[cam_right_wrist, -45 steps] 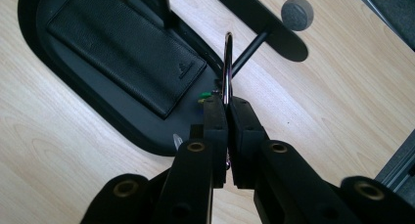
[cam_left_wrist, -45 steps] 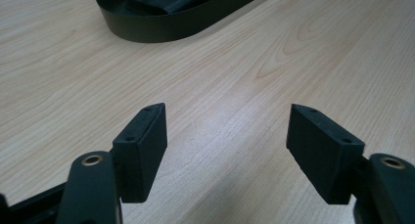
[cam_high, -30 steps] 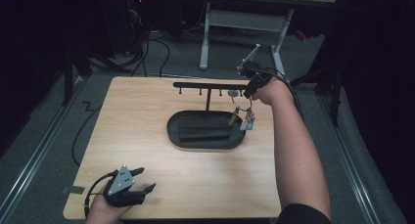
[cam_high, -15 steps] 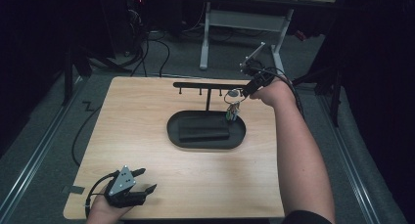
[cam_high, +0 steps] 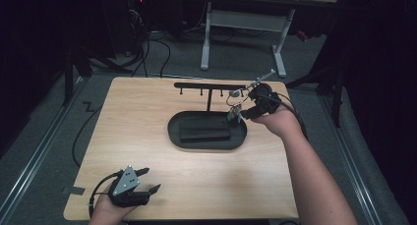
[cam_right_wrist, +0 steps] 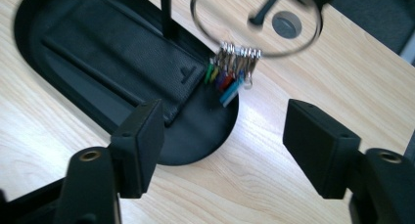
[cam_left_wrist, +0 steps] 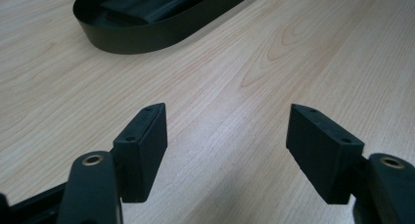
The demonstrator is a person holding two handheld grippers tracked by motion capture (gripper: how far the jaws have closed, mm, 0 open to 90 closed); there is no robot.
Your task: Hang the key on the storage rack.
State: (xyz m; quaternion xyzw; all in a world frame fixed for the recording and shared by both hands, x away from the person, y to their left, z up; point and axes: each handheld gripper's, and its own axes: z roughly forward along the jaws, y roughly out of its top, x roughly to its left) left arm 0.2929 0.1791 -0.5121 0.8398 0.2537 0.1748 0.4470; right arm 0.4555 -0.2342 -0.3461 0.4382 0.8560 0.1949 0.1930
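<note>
Hanging from a peg of the black T-shaped metal key rack (cam_high: 209, 90), a large silver key ring with small coloured tags (cam_high: 235, 107) dangles over the right end of the rack's black oval base tray (cam_high: 206, 132). The right gripper (cam_high: 244, 113) sits just right of the ring, its jaws apart, having just been opening, with nothing between them. The left gripper (cam_high: 149, 182) rests well away from the rack, at the near left edge of the pale wooden table (cam_high: 147, 117), jaws spread wide and empty.

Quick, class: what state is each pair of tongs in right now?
Left tongs: open, holding nothing.
Right tongs: just opened, nothing between them; key ring hangs free.
</note>
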